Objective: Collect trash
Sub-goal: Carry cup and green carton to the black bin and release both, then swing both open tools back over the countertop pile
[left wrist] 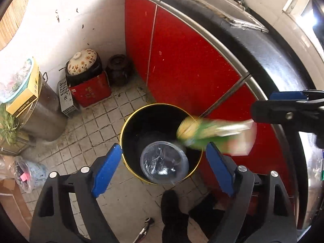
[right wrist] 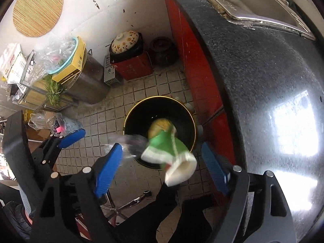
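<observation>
Both pairs of fingers stand spread wide, and we see nothing pressed between their blue pads. We hold the left gripper [left wrist: 162,156] above the black bin [left wrist: 129,121], which has a gold rim and stands on the tiled floor [left wrist: 97,125] just beside the red cabinet doors [left wrist: 182,60]. A clear plastic cup [left wrist: 164,162] is seen between the left fingers [left wrist: 106,170], free of both pads, and it lies over the mouth of the bin; whether it is already inside we cannot tell. From the right wrist view the right gripper [right wrist: 162,162] is open too, and a green and white paper wrapper [right wrist: 170,149], blurred, is in the air between its fingers [right wrist: 214,168] without touching them, its yellow end over the opening of the bin [right wrist: 188,109]. In the left wrist view the same wrapper [left wrist: 212,135] crosses the right rim of the bin, below the right gripper [left wrist: 283,109]. The dark speckled bench [right wrist: 263,81] runs along the right side, with a steel sink [right wrist: 253,2] set in it. A flowered pot lid [left wrist: 82,61] sits in the corner by the wall.
</observation>
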### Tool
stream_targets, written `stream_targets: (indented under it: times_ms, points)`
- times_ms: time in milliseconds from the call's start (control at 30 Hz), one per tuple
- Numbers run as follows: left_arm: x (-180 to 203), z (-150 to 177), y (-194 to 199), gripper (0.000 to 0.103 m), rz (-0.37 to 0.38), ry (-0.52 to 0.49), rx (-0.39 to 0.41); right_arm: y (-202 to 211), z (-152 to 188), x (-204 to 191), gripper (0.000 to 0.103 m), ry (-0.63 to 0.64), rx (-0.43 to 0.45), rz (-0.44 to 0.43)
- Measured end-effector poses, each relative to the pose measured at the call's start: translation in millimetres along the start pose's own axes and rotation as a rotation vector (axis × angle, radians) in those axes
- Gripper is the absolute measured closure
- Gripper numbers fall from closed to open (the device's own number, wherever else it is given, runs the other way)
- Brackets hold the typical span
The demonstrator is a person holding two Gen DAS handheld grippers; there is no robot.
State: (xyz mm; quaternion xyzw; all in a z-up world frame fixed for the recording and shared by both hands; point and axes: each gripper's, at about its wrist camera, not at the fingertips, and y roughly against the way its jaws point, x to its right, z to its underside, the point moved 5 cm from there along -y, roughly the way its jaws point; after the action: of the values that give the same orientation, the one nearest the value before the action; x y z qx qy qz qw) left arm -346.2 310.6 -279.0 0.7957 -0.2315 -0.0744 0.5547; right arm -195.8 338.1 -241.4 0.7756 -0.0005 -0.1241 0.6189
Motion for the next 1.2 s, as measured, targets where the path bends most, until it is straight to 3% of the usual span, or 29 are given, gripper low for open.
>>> stream_targets:
  times_ms: [233,467,567,767,933,1067,1200]
  points:
    - [3.4,-0.8,14.0,0.018,0.005,-0.021,0.003,23.3,12.0,15.6,0.022,-0.033,0.028,-0.013]
    - [58.1,-14.2,57.6,0.008,0.004,-0.152,0.039,111.1,63.9,70.2,0.011,-0.157,0.183,0.056]
    - [110.4,-23.9,75.7,0.008,0.057,-0.273,0.06,163.1,101.5,113.3,0.009,-0.253,0.275,0.121]
    - [275.0,-32.6,114.8,0.008,0.212,-0.584,0.114,254.3,218.8,214.6,0.009,-0.519,0.398,0.29]
    - [409.3,-14.0,135.3,0.008,0.361,-0.735,0.096,316.9,318.3,277.3,0.009,-0.694,0.466,0.441]
    - [480.8,11.2,144.7,0.008,0.425,-0.805,0.066,348.3,394.2,317.6,0.009,-0.815,0.503,0.5]
    - [527.5,41.0,145.9,0.008,0.437,-0.894,0.043,361.2,445.6,336.9,0.009,-0.885,0.519,0.524]
